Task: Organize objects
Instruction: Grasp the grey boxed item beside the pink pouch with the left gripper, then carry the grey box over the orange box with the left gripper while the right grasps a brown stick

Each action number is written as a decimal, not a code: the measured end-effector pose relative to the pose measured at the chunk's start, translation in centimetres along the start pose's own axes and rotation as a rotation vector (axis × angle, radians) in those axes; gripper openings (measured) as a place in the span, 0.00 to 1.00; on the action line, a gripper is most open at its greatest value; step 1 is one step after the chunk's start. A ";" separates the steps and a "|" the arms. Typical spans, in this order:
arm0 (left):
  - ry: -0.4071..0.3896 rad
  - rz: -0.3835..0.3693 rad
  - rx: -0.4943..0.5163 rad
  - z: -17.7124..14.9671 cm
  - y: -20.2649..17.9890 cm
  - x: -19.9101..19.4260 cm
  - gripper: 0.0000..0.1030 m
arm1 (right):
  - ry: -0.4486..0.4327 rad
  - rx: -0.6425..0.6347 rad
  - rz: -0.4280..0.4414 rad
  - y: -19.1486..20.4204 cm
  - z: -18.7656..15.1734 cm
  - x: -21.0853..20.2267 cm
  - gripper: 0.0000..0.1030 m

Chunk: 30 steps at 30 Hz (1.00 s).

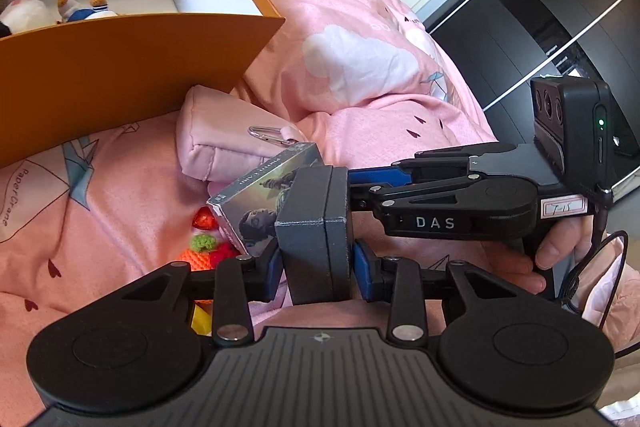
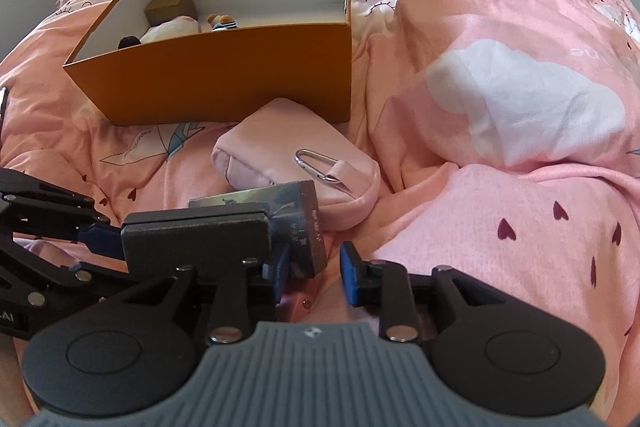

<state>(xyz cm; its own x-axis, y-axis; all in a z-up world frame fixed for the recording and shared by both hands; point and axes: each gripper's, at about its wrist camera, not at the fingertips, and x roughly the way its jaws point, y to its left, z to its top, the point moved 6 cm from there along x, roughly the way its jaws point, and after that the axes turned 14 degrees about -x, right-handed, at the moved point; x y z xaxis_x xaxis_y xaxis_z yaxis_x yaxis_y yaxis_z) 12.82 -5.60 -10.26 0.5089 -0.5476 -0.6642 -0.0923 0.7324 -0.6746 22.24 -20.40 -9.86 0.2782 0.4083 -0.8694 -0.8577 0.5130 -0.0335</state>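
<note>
An orange box (image 2: 224, 75) with a white inside stands on the pink bed; it also shows in the left wrist view (image 1: 120, 67). Plush toys (image 2: 168, 29) and a small brown box (image 2: 170, 7) lie in it. A pink pouch (image 2: 288, 163) with a metal clip (image 2: 316, 163) lies in front of the box. A printed card box (image 1: 256, 203) rests against the pouch (image 1: 224, 143). My left gripper (image 1: 316, 267) is shut on a dark grey block (image 1: 316, 227). The block (image 2: 196, 239) touches the card box (image 2: 296, 223). My right gripper (image 2: 312, 275) is open and empty.
Small crochet toys (image 1: 208, 243), red, green and orange, lie under the card box. A rumpled pink duvet (image 2: 500, 147) rises in folds to the right. A dark wardrobe (image 1: 540, 19) stands beyond the bed.
</note>
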 end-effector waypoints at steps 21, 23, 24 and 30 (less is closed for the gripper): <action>-0.086 0.105 -0.111 2.7 3.2 -3.6 0.37 | 0.035 0.105 0.263 0.0 1.5 4.0 0.52; -0.086 0.114 -0.118 2.7 3.4 -3.6 0.37 | 0.024 0.102 0.264 0.0 1.5 3.6 0.46; -0.085 0.118 -0.123 2.7 3.5 -3.6 0.37 | 0.020 0.104 0.267 0.0 1.6 3.2 0.42; -0.087 0.121 -0.129 2.8 3.6 -3.8 0.36 | 0.010 0.047 0.262 0.6 2.0 0.7 0.32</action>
<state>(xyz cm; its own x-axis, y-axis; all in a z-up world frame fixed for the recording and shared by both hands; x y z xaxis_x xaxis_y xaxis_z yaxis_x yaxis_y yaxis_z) 12.90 0.22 -9.23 0.5592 -0.4175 -0.7163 -0.2635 0.7296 -0.6310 22.73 -18.29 -9.51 0.0450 0.5242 -0.8504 -0.8786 0.4259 0.2161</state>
